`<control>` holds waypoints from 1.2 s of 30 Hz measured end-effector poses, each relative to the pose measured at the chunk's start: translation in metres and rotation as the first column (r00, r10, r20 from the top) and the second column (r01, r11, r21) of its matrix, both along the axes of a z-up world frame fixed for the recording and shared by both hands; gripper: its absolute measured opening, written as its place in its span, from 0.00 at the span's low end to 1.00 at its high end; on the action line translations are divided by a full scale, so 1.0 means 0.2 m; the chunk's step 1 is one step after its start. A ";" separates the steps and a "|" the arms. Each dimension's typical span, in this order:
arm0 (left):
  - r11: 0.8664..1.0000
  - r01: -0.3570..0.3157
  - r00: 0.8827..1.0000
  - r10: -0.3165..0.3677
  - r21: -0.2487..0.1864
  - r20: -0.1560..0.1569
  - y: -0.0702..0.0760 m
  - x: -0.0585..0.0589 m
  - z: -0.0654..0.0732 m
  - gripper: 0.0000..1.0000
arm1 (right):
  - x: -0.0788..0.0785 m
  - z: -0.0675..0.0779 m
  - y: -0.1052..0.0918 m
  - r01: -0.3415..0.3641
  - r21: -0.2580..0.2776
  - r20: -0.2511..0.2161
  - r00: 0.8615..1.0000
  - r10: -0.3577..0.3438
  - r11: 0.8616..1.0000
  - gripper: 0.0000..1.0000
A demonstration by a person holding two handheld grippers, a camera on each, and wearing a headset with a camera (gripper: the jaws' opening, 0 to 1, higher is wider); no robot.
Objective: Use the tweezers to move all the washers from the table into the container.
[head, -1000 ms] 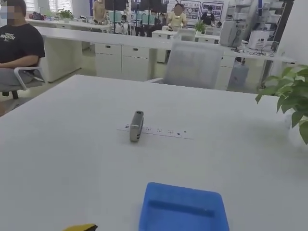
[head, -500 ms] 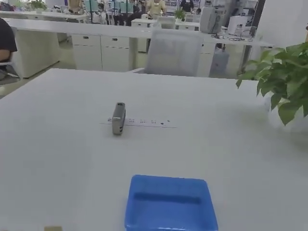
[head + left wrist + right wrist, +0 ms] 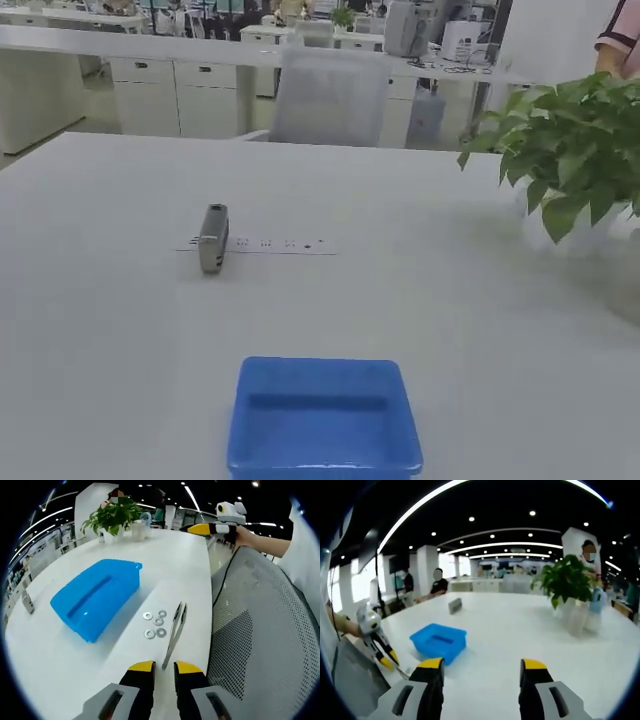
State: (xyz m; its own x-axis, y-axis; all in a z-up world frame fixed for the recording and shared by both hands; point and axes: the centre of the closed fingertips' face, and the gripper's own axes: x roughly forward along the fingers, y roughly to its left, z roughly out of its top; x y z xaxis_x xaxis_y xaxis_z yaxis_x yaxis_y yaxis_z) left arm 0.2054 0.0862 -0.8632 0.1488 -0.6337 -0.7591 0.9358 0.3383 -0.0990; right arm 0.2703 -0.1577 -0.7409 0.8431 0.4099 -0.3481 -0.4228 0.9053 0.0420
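Noted on counter point(image 3: 170, 560): blue container point(image 3: 95, 597) off left, right gripper point(image 3: 482, 672) splayed empty and well apart, left gripper point(image 3: 164, 672) nearer, fingers slightly parted, empty, tweezers point(image 3: 175, 630) just ahead, lengthwise in line, washers point(image 3: 158, 621) between tweezers and container.

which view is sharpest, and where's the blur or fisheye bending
Head view: soft and hazy, flat even light, the blue container casts barely any shadow. Left gripper view: sharpest, washers and tweezers crisp, table edge bowed by the fisheye. Right gripper view: ceiling lights stretched into arcs, plant slightly blurred.
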 end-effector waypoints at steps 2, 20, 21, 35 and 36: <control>1.000 0.009 1.000 -0.009 -0.005 0.010 0.00 0.00 0.01 0.08 | 0.00 0.00 0.00 0.000 -0.002 -0.003 1.000 0.000 1.000 0.58; 0.990 0.144 0.986 -0.144 -0.001 0.090 -0.05 -0.01 0.15 0.00 | -0.01 -0.01 0.01 -0.012 -0.023 -0.019 1.000 0.011 1.000 0.55; 0.990 0.143 0.985 -0.142 -0.011 0.094 -0.06 -0.01 0.17 0.00 | -0.01 -0.01 0.01 -0.012 -0.024 -0.019 1.000 0.012 1.000 0.55; 0.985 0.160 0.975 -0.148 -0.064 0.163 -0.11 -0.02 0.41 0.00 | -0.01 -0.01 0.02 -0.022 -0.033 -0.019 1.000 0.021 0.999 0.53; 0.985 0.163 0.975 -0.151 -0.060 0.164 -0.12 -0.03 0.41 0.00 | -0.01 -0.01 0.02 -0.021 -0.032 -0.017 1.000 0.020 0.999 0.53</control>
State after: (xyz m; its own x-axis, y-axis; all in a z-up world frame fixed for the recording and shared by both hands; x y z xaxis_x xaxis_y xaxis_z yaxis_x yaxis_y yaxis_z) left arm 0.2002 0.0630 -0.7802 0.1576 -0.7111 -0.6852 0.9824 0.1834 0.0356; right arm 0.2676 -0.1543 -0.7433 0.8287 0.4151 -0.3755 -0.4405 0.8975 0.0200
